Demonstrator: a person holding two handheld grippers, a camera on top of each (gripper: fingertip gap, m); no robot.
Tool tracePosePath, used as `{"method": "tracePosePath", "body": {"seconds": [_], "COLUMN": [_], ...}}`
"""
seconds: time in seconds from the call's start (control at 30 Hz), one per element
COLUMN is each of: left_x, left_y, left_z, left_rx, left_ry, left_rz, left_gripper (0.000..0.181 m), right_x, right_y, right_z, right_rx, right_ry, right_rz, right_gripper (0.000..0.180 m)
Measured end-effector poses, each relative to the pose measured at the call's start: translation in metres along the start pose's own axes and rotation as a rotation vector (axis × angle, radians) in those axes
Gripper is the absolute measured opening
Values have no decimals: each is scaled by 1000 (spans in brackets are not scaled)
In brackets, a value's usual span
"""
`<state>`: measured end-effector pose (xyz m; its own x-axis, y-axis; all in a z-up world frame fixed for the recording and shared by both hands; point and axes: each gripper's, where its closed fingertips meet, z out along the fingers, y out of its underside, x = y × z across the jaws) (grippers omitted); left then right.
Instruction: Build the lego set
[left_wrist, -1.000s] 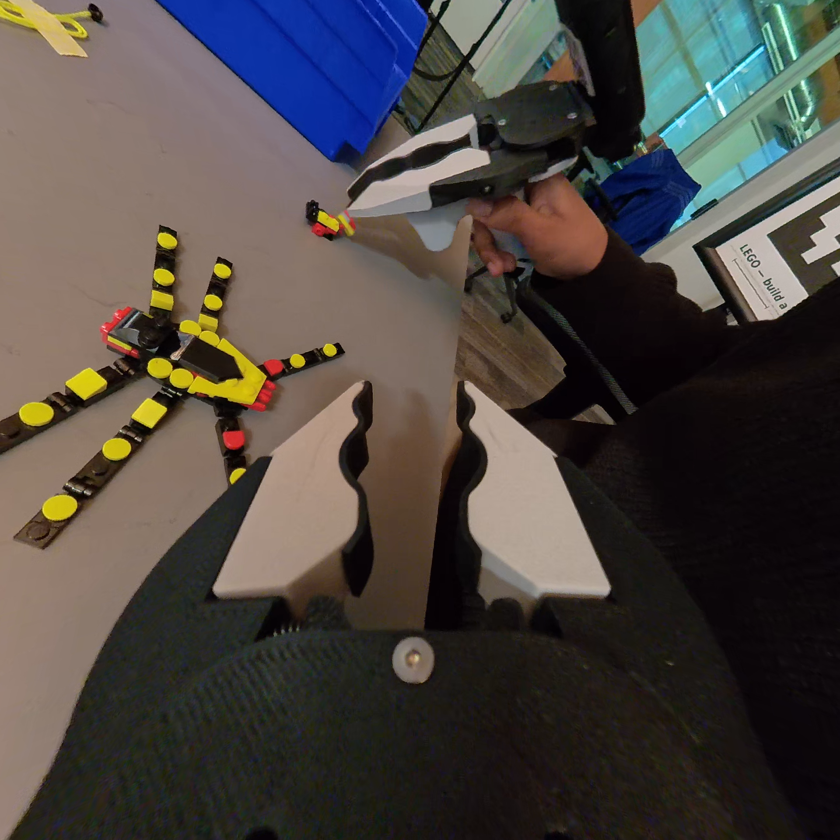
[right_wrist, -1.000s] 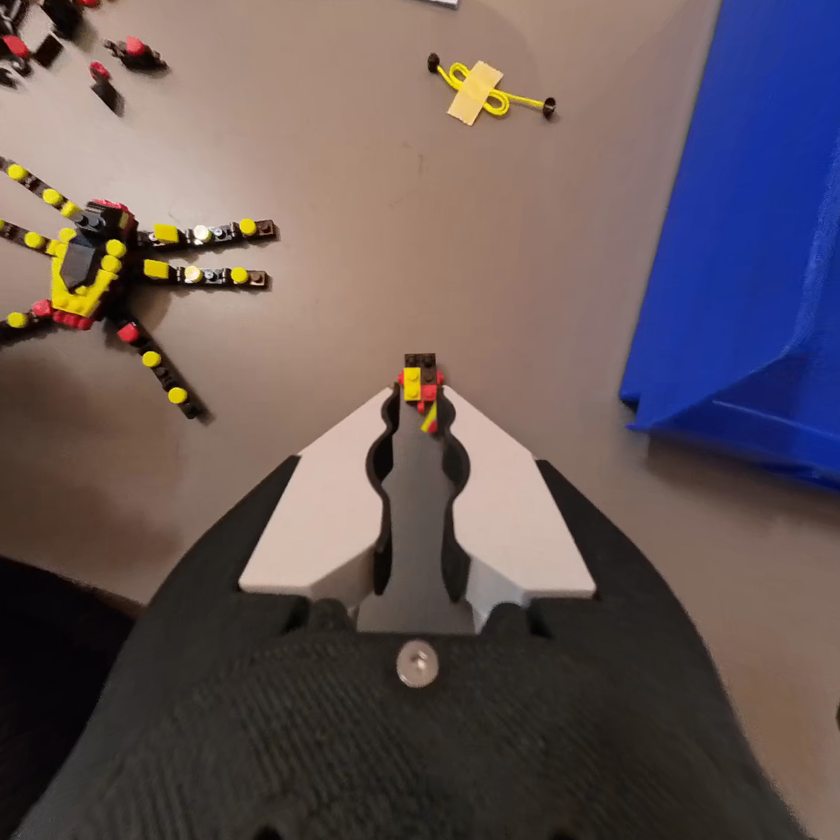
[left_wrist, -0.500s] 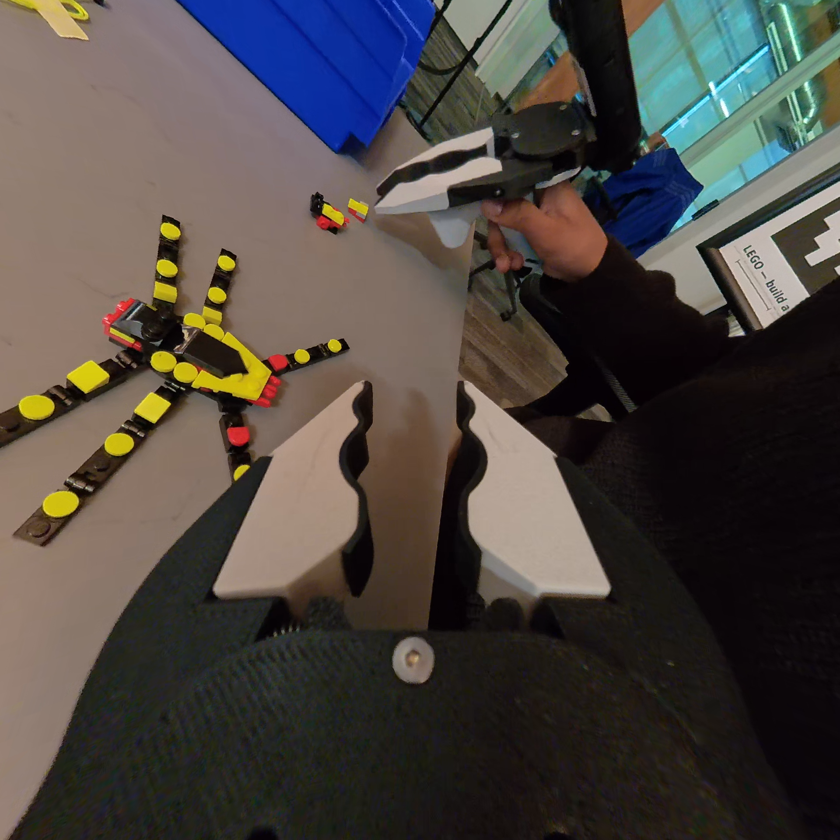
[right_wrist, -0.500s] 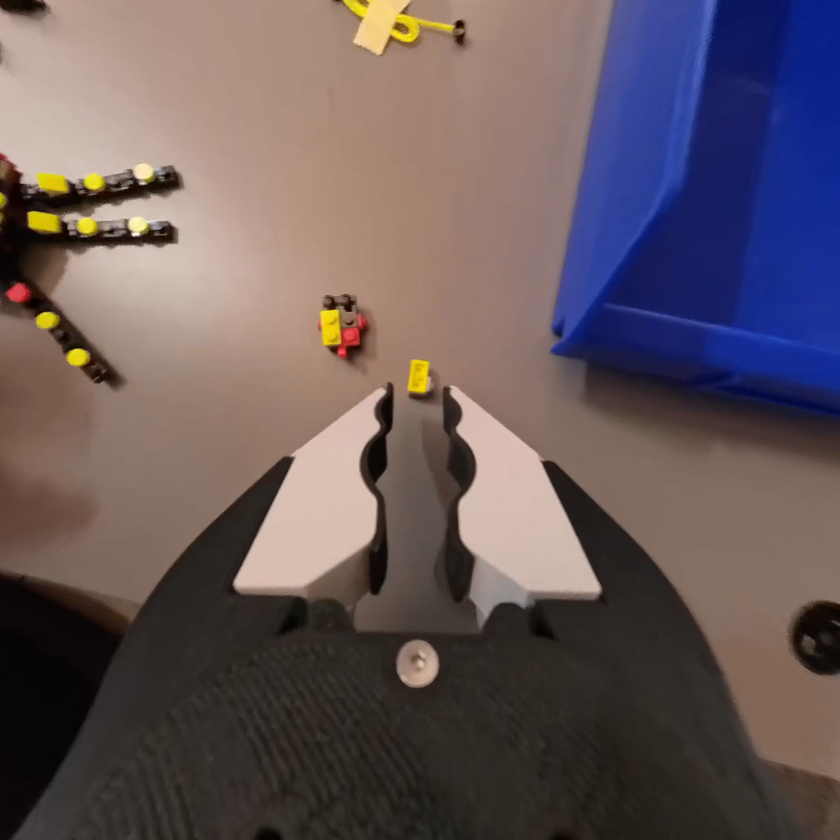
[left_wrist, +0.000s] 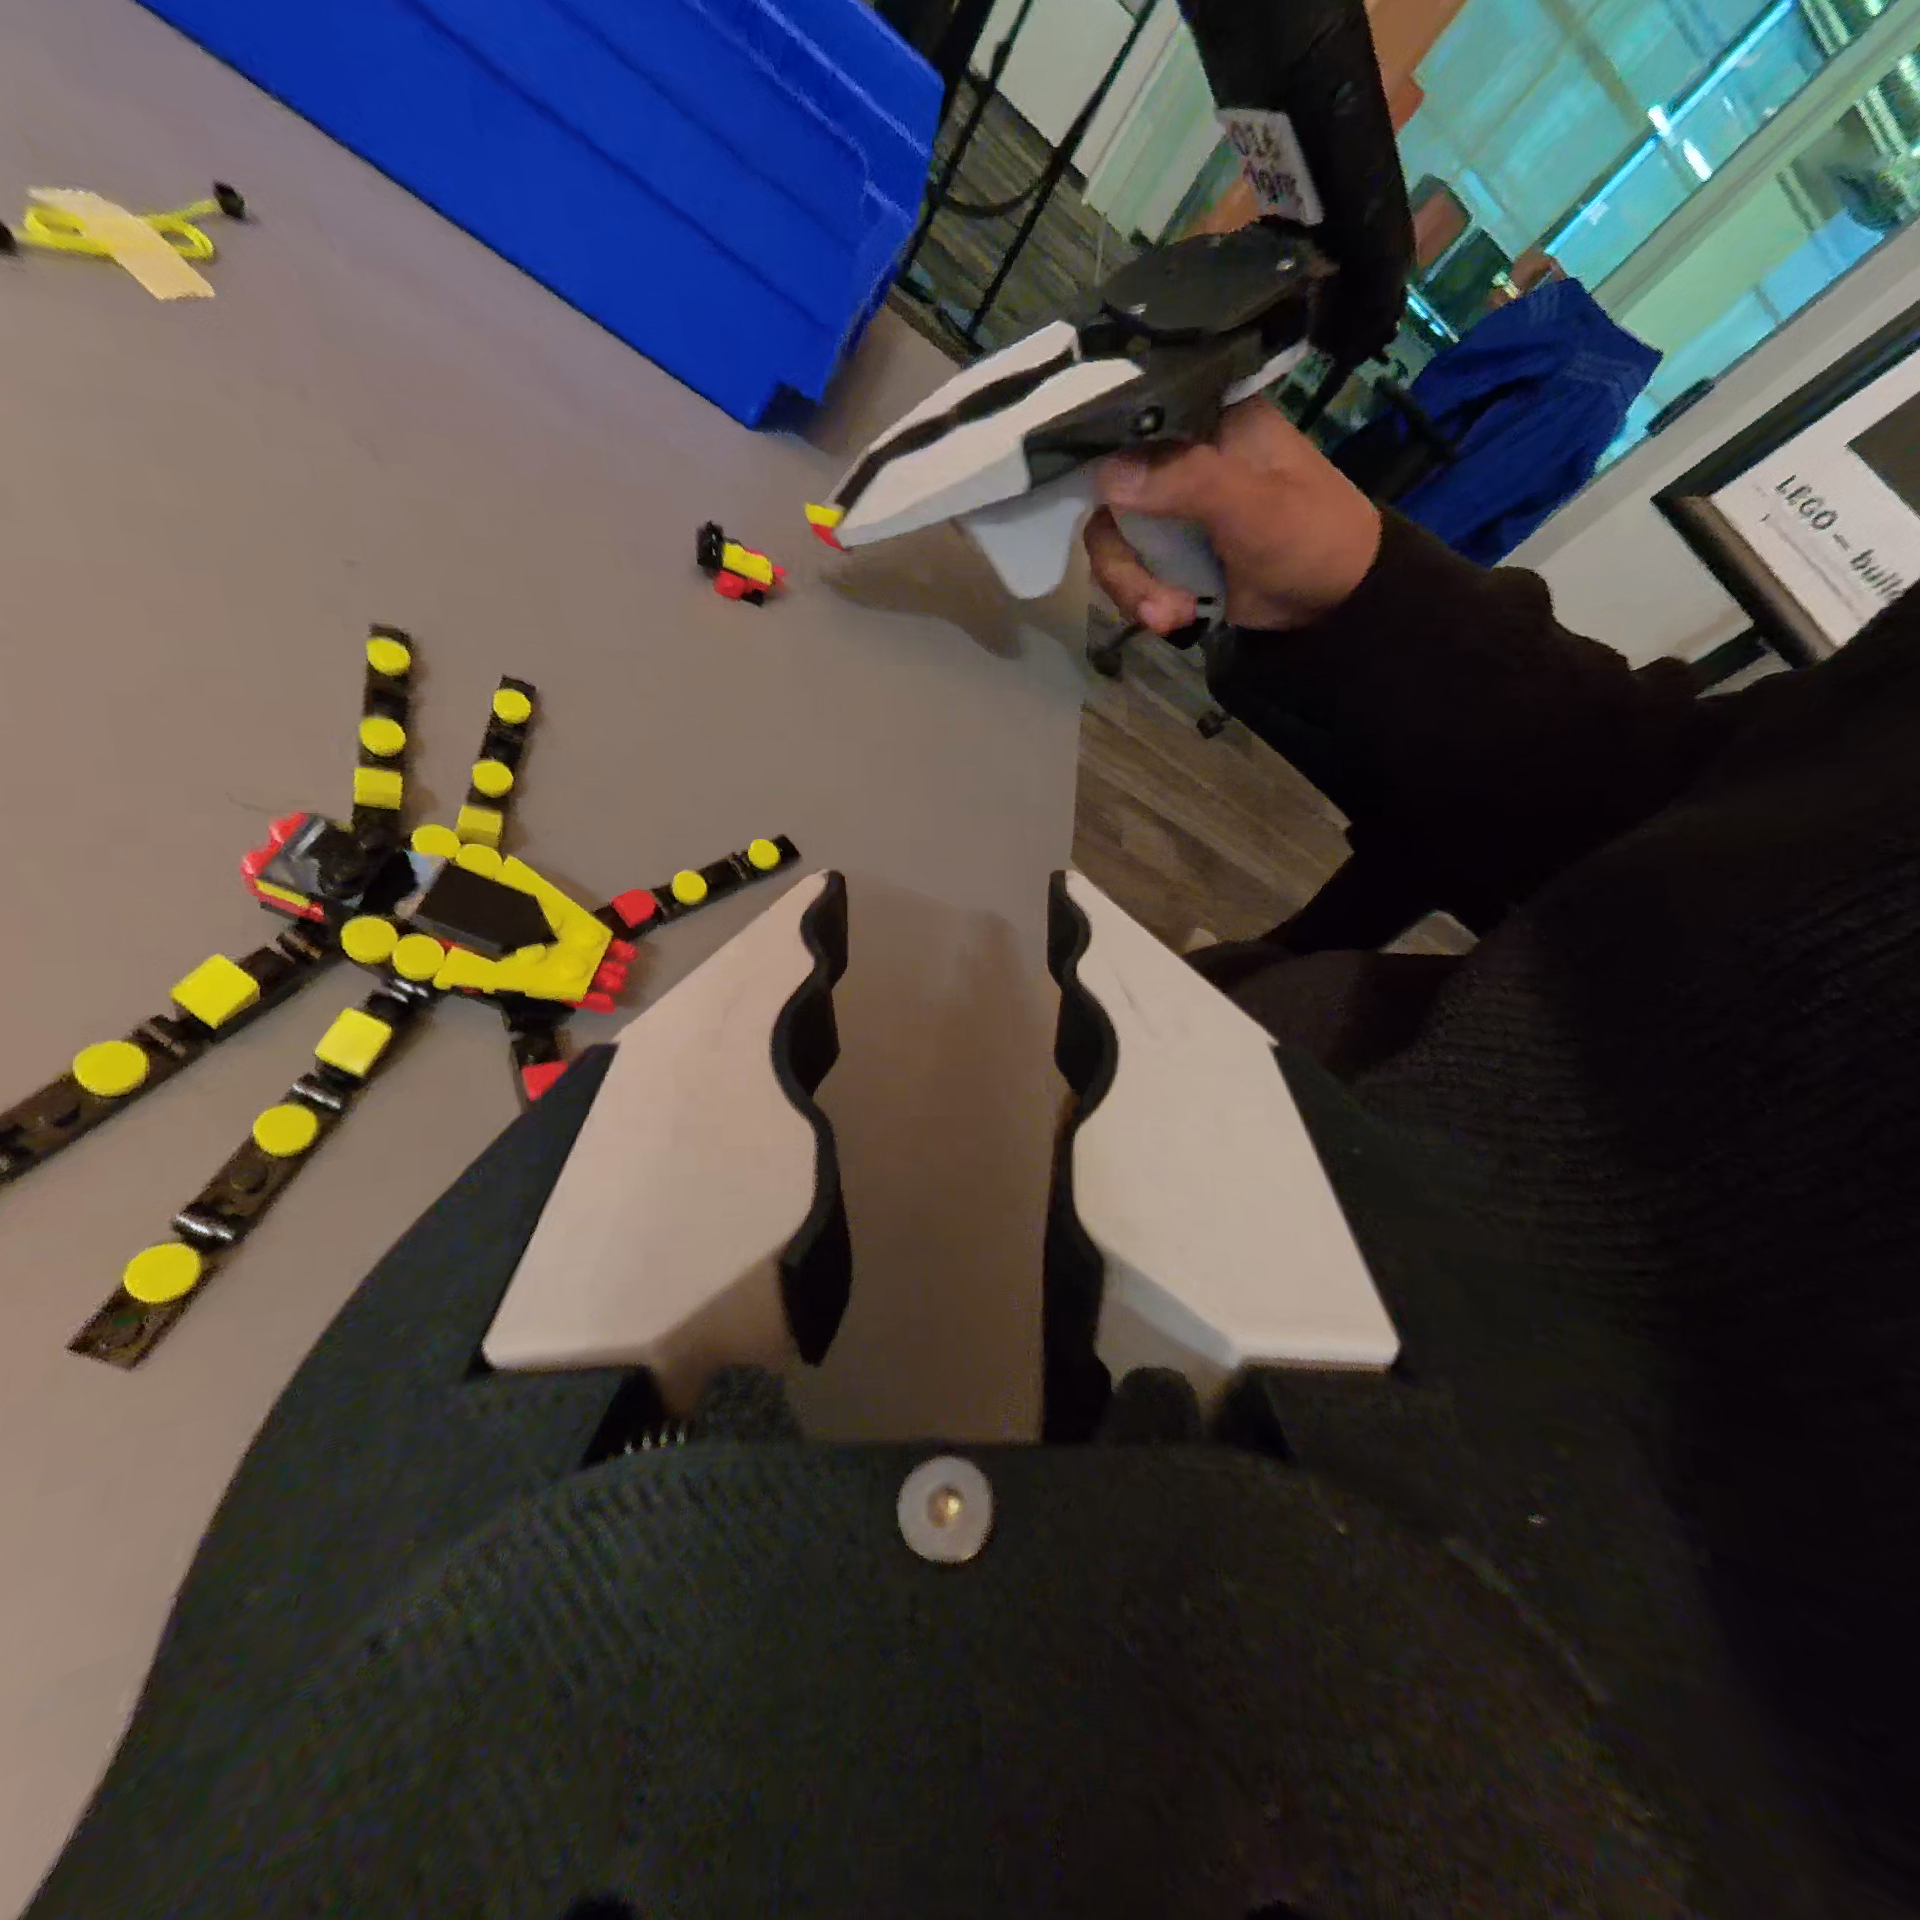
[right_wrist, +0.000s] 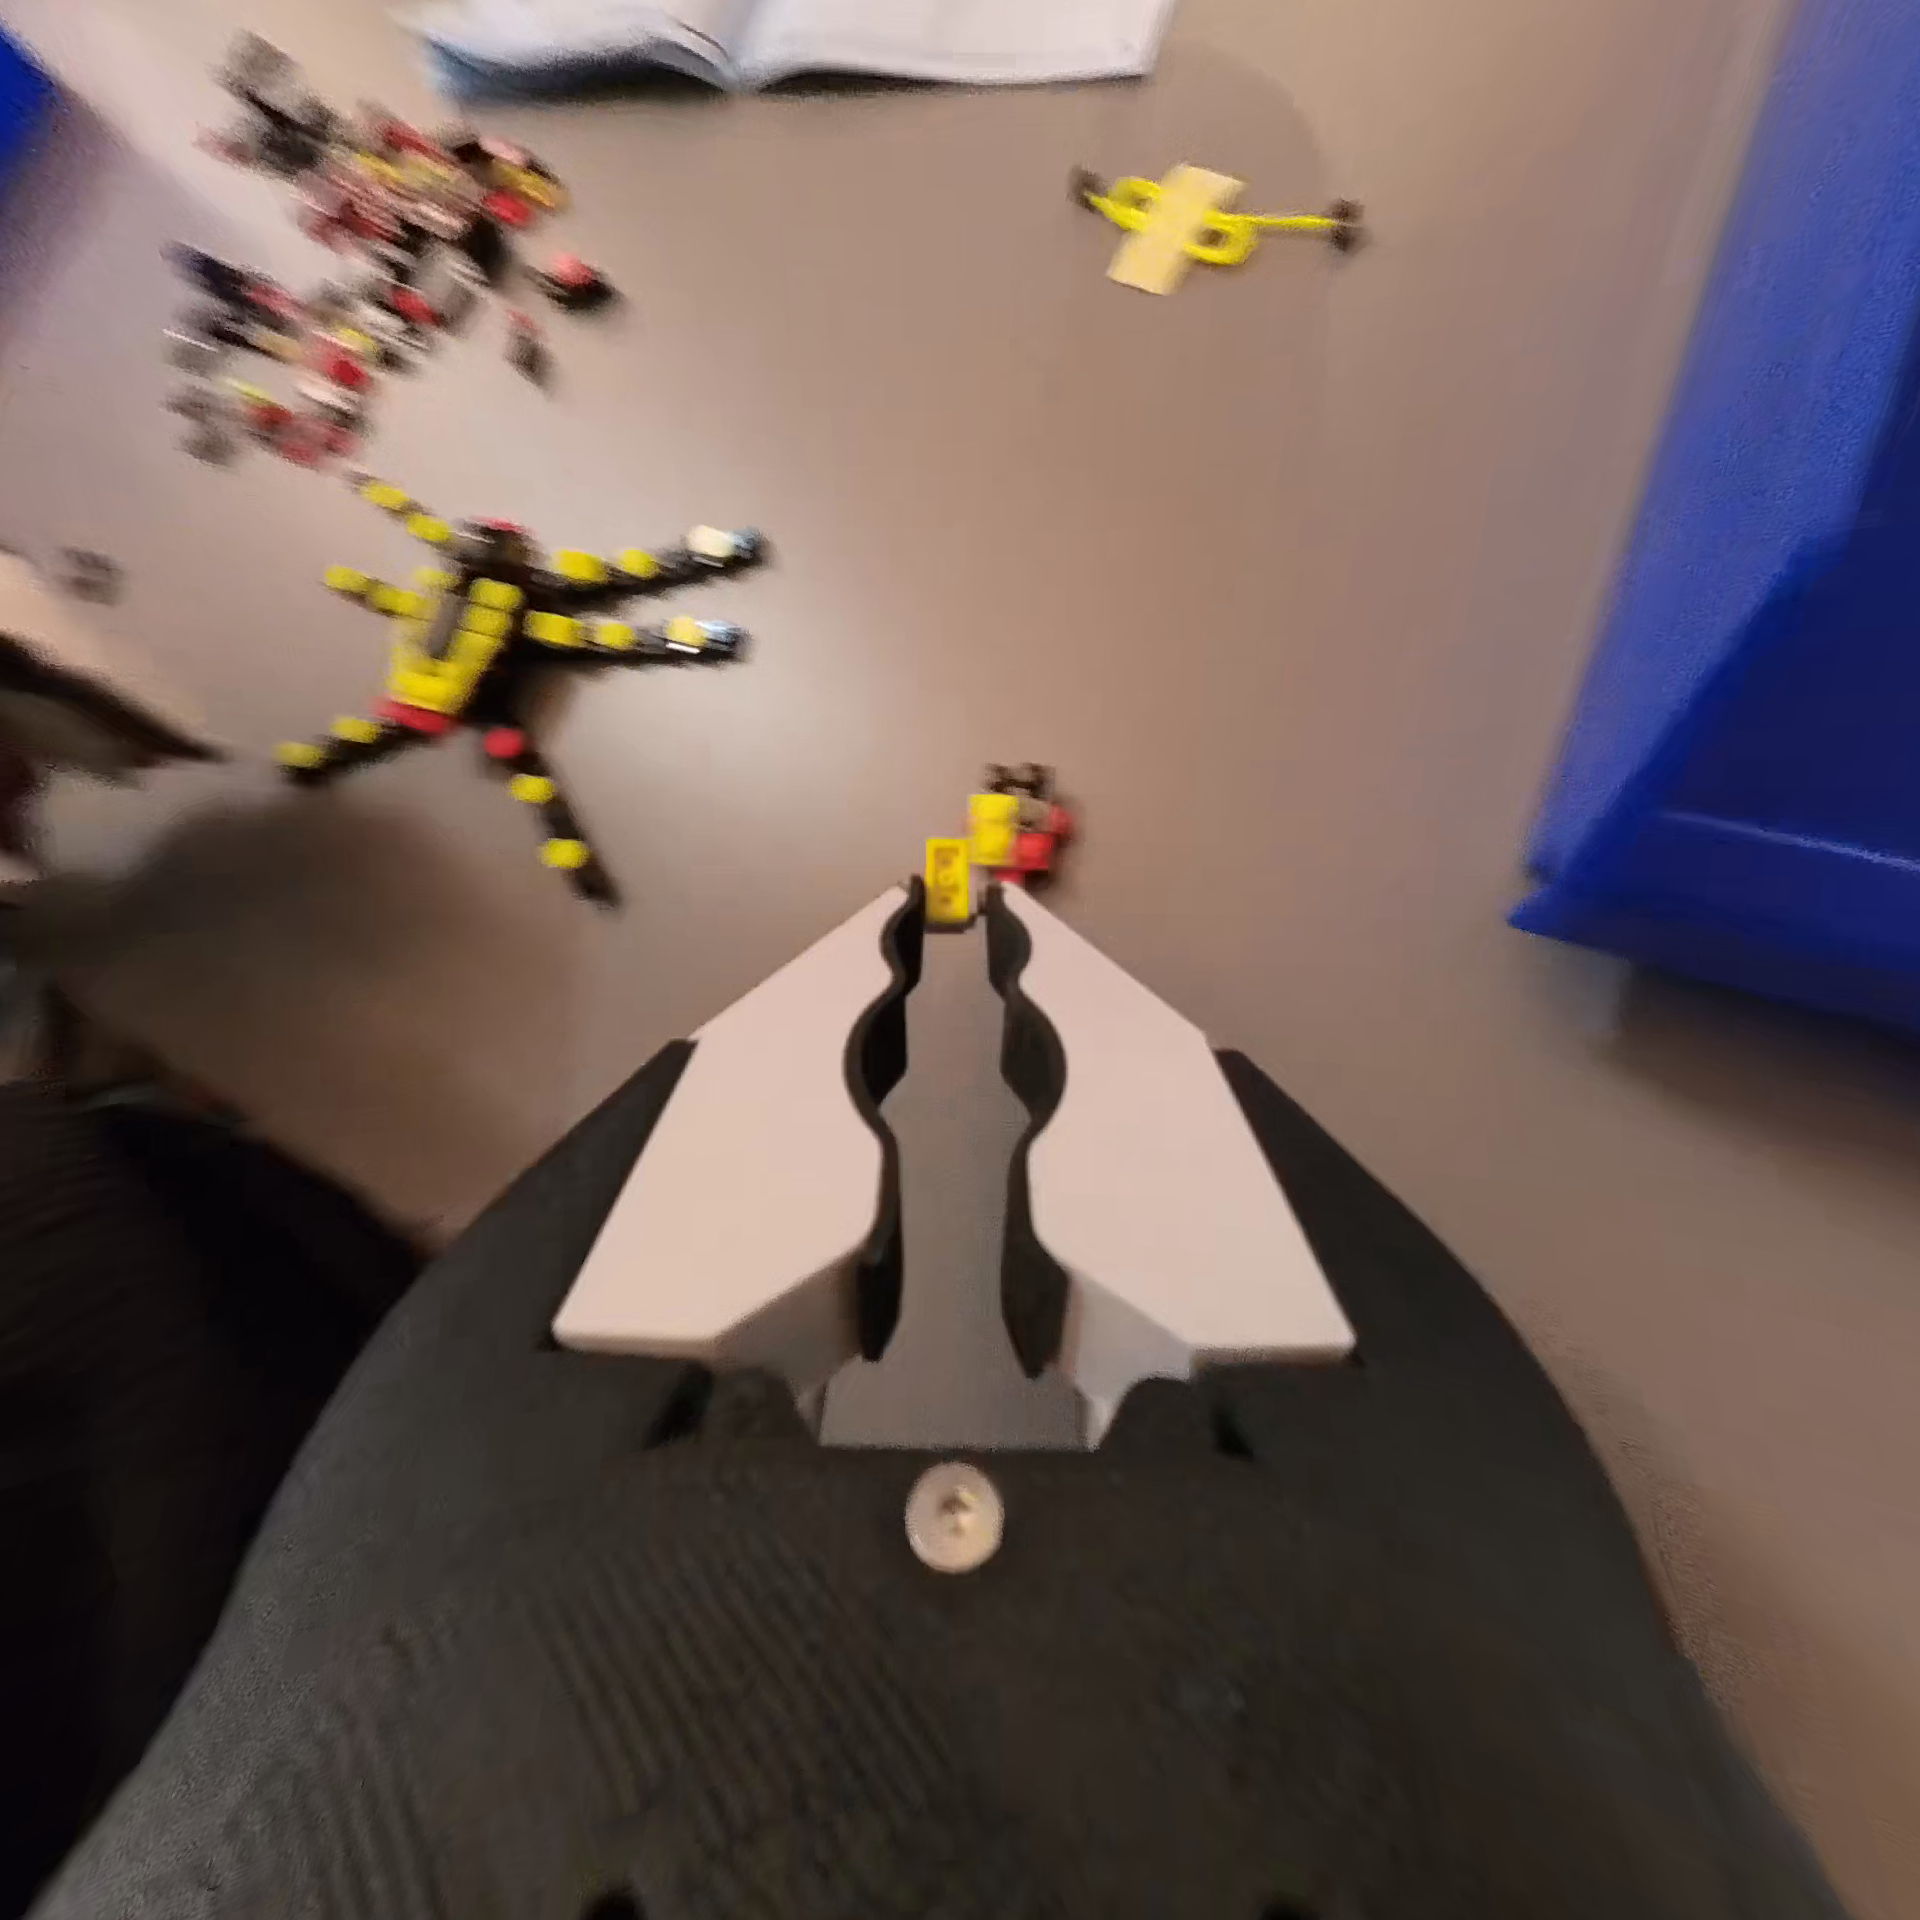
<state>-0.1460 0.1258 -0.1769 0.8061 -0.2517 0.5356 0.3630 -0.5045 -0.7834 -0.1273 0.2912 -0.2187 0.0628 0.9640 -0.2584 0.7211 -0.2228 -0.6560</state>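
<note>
Between the tips of my right tool (right_wrist: 948, 902) I have a small yellow brick (right_wrist: 950, 881) pinched, its long axis running along the fingers and pointing away from me toward the little red, yellow and black sub-assembly (right_wrist: 1016, 828) that sits on the grey bench (right_wrist: 1143, 582) just beyond it; from the left wrist view the brick (left_wrist: 823, 516) pokes out of the tool's nose, just clear of that sub-assembly (left_wrist: 740, 564). My left tool (left_wrist: 943, 899) is spread wide with nothing in it, hanging over the near bench edge. The spider-like model (left_wrist: 457, 914) lies flat to the left, its black legs with yellow studs fanning outward, body axis roughly toward my left tool. A blue bin (left_wrist: 582, 156) stands at the far side; I cannot tell what it holds. A yellow string with tape (right_wrist: 1195, 223), an open booklet (right_wrist: 790, 36) and a blurred heap of loose pieces (right_wrist: 353, 260) lie farther off.
</note>
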Motion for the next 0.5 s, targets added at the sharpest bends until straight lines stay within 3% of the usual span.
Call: {"method": "tracePosePath", "body": {"seconds": [0.13,0.27,0.37,0.5], "left_x": [5,17,20,24], "left_y": [-4,4,14,29], "left_z": [6,19,28,34], "left_rx": [17,-21,-70,-133], "left_ry": [-39,-67,-109,-116], "left_rz": [130,303,421,513], "left_gripper": [35,38,41,30], "right_x": [-66,-123,-145,-155], "right_y": [-6,16,35,39], "right_z": [-10,-7,-3,-5], "right_rx": [-13,-178,-278,-296], "right_ry": [-411,-711,-776,-811], "right_rz": [123,214,207,218], "right_gripper": [10,10,10,10]}}
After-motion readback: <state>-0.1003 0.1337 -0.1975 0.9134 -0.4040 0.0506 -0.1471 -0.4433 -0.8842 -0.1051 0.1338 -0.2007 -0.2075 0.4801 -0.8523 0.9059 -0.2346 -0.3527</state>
